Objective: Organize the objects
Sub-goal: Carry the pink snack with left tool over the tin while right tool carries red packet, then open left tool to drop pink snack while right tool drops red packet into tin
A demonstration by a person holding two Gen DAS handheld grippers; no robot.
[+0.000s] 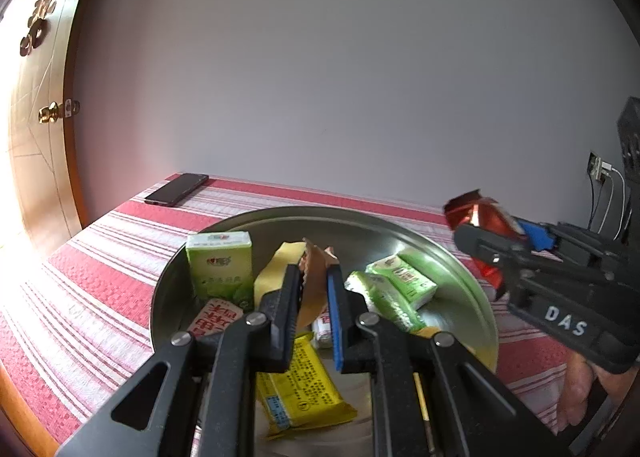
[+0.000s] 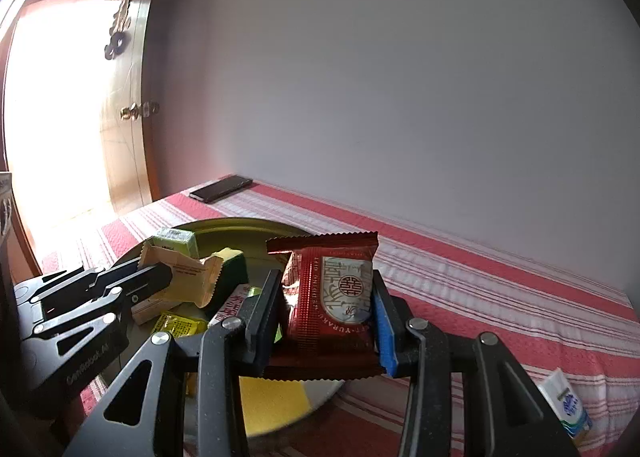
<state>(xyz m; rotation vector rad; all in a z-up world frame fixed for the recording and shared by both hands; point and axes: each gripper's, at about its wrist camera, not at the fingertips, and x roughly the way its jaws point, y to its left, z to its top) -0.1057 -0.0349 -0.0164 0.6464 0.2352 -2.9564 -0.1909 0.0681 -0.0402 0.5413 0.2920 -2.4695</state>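
A round metal tray (image 1: 460, 269) on the red striped cloth holds green tissue packs (image 1: 222, 269), a yellow packet (image 1: 304, 381), a yellow sponge and other snacks. My left gripper (image 1: 316, 289) is shut on a tan snack wrapper (image 1: 314, 281) above the tray; the wrapper also shows in the right wrist view (image 2: 188, 273). My right gripper (image 2: 324, 317) is shut on a red snack packet (image 2: 336, 293), held above the tray's right edge (image 2: 320, 397). The red packet also shows in the left wrist view (image 1: 484, 221).
A black phone (image 1: 176, 189) lies at the table's far left corner by the wall. A white and blue packet (image 2: 568, 405) lies on the cloth at the right. A wooden door (image 1: 36, 105) stands at the left. Cables (image 1: 608, 193) hang at the wall on the right.
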